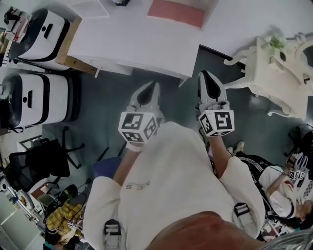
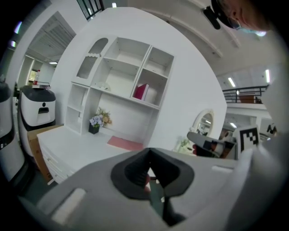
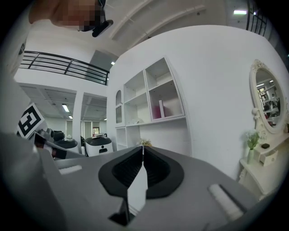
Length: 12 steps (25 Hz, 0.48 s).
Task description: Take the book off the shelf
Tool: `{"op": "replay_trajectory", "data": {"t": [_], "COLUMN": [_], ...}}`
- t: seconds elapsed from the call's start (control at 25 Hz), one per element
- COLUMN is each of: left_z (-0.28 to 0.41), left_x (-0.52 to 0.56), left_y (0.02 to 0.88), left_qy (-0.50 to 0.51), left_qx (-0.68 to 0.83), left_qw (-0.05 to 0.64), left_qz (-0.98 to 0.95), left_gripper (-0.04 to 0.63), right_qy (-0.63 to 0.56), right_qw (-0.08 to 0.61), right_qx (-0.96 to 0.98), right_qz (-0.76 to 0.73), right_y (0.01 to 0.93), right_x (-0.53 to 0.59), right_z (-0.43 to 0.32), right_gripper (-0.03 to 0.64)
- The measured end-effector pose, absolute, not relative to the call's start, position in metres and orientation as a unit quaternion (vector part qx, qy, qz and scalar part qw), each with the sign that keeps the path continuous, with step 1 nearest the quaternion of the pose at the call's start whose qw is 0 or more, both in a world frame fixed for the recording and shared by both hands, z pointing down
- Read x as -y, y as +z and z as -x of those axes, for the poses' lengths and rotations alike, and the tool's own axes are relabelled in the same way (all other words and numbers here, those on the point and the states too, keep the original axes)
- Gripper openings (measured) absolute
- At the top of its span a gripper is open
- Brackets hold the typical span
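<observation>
A pink-red book (image 2: 141,91) stands upright in the middle right compartment of the white wall shelf (image 2: 118,74); the same book (image 3: 158,110) is small and far off in the right gripper view. Below the shelf is a white desk (image 1: 132,41) with a pink mat (image 1: 176,12) on it. My left gripper (image 1: 155,86) and right gripper (image 1: 204,73) are held side by side in front of my chest, short of the desk's front edge and well away from the shelf. The left gripper (image 2: 149,152) has its tips together, with nothing between them. The right gripper (image 3: 142,148) is shut and empty too.
A small pot of flowers (image 2: 95,122) sits on the desk by the shelf. Two white-and-black machines (image 1: 41,31) (image 1: 34,97) stand at the left, with an office chair (image 1: 46,161) below them. A white vanity (image 1: 274,73) with an oval mirror (image 3: 268,97) is at the right. A person (image 1: 283,190) sits at the lower right.
</observation>
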<state>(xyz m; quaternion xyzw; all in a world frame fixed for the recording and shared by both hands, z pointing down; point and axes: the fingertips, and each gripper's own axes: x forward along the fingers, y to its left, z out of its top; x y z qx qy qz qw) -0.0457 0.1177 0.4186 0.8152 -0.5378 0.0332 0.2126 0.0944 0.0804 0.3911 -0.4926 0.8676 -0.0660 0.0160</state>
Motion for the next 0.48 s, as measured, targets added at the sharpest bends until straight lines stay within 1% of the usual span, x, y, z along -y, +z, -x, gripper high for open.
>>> {"op": "replay_trajectory", "data": {"t": [0.28,0.48], "left_z": [0.108,0.127], "left_x": [-0.020,0.035], "left_y": [0.404,0.400], "left_qy": [0.038,0.040], "left_qx": [0.507,0.505], "left_qw": [0.204,0.196], "left_qz": [-0.836,-0.840], "left_gripper": [0.000,0.000], "right_qy": [-0.044,-0.033], "right_qw": [0.030,0.041], "right_qx": [-0.853,-0.850], "right_qz": [0.519,0.524], "right_y": [0.366,0.351], "right_x": [0.017,0.068], "right_z": [-0.030,-0.013], "right_gripper": [-0.005,-0.005]}}
